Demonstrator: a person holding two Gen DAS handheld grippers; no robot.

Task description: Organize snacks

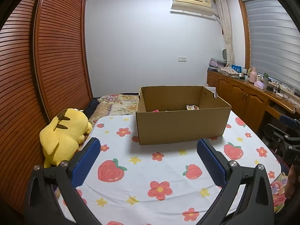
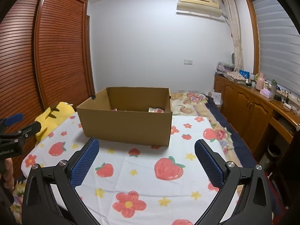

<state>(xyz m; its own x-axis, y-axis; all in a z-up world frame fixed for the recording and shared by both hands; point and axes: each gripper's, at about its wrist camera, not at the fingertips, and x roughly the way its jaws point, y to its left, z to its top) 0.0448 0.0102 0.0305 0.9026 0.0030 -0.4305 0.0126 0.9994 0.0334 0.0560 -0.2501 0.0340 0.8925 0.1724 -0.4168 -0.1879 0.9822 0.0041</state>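
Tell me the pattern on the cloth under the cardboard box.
White cloth printed with red strawberries, red flowers and small yellow stars; clearest in the right wrist view, below the cardboard box.

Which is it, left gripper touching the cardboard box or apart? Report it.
Apart. The left wrist view shows tablecloth between the open left gripper and the cardboard box.

Left gripper [image 1: 148, 158]: jaws spread wide, blue ribbed pads [image 1: 86, 161] facing each other with nothing between them, black linkage arms low in the frame. Right gripper [image 2: 146, 159]: jaws likewise wide apart and empty, held level and pointing forward. Each gripper appears at the edge of the other's view, side by side.
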